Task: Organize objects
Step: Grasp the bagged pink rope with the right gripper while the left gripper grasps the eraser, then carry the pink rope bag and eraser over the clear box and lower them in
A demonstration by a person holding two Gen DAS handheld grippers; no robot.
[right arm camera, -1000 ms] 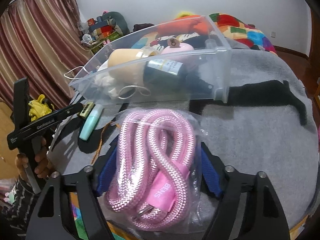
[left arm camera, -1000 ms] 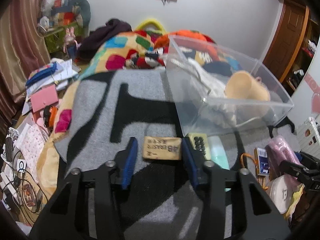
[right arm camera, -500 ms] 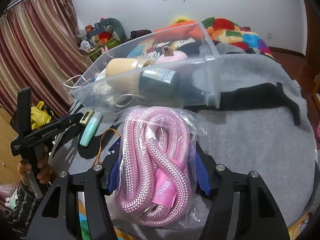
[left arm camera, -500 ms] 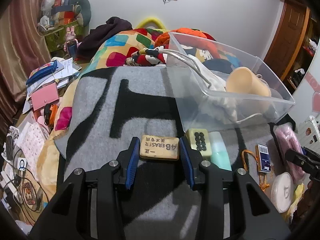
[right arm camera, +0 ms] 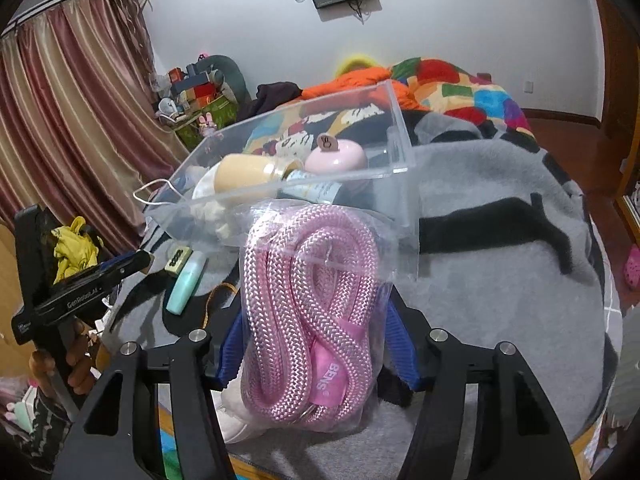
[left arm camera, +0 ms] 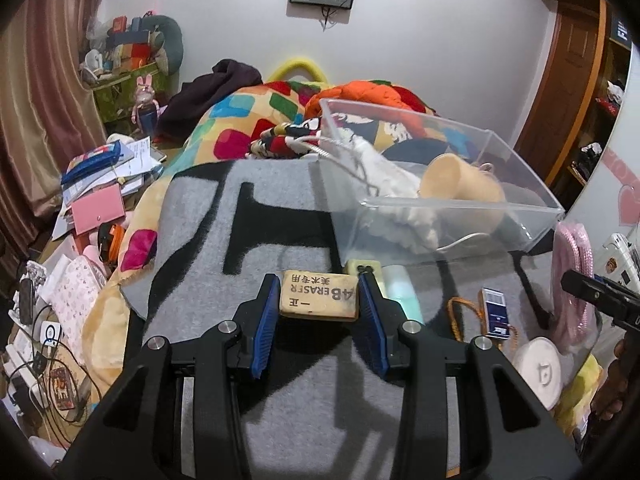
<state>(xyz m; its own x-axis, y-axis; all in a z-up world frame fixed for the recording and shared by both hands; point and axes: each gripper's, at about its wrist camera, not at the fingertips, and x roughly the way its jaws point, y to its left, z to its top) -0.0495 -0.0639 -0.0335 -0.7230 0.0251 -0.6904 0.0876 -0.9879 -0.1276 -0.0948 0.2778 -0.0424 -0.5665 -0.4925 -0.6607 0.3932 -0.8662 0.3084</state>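
Pinching the eraser (left arm camera: 318, 295) crosswise, long axis nine to three, your left claw (left arm camera: 319, 304) grips its ends; your right claw (right arm camera: 316, 344) clamps the upright bagged pink rope (right arm camera: 310, 320).

Black fingers (left arm camera: 268, 320), blue ribbed pads, silver screws.

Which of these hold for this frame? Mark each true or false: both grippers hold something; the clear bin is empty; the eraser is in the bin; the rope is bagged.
1. Both grippers hold something. True: left gripper clamps the eraser, right gripper the pink rope.
2. The clear bin is empty. False: it holds a beige cup and other items.
3. The eraser is in the bin. False: it is outside, above the grey blanket.
4. The rope is bagged. True: clear plastic.
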